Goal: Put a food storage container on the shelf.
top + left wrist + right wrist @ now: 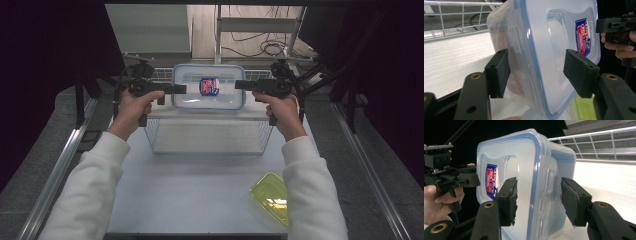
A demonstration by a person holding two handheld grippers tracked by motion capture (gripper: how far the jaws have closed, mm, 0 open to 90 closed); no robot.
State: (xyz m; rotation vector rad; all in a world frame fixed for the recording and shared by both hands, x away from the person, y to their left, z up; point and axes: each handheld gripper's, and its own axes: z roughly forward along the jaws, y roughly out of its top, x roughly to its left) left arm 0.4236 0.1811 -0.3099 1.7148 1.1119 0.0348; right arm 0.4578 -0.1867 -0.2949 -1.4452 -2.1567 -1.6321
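While the clear box hangs upper centre, long axis across, left gripper and right gripper straddle its ends, jaws apart, seemingly not yet clamped.

A white wire basket stands mid-table; a yellow-green lid lies near right; cables trail on the far floor.

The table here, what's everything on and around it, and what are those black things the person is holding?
Lidded container: one, clear with blue rim and a red-and-blue label, held above the basket between both grippers.
Wire basket: one, white, mid-table.
Green lid: one, yellow-green, near right corner of the table.
Table: one, white.
Left gripper: black, jaws straddle the container's edge.
Right gripper: black, jaws straddle the opposite edge.
Sleeves: two, white.
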